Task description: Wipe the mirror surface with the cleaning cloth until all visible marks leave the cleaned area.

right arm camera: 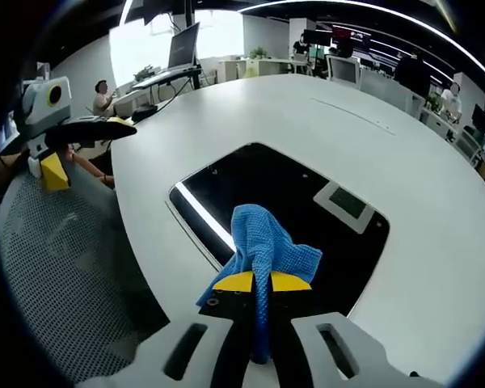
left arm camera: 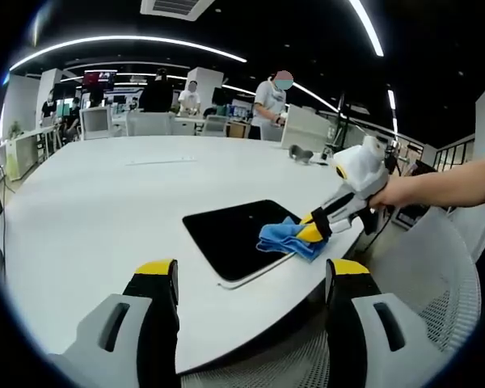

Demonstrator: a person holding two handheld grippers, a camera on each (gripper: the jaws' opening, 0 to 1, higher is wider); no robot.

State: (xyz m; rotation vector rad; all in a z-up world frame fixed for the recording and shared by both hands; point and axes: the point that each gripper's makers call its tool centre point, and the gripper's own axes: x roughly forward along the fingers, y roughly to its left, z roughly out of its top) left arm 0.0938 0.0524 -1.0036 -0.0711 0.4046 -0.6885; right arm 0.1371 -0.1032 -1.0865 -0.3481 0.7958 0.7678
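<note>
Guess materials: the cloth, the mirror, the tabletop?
Cleaning cloth: blue, waffle-textured weave, likely microfiber; it drapes in soft folds. Mirror: dark glossy pane, probably glass; it reflects ceiling lights sharply. Table: white, smooth, low sheen; laminate or painted board, can't tell which.

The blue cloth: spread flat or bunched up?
Bunched: the blue cloth rises in a peak from the shut right gripper on the mirror.

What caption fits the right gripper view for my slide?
Right gripper presses a blue cloth onto the dark mirror on a white table.
</note>
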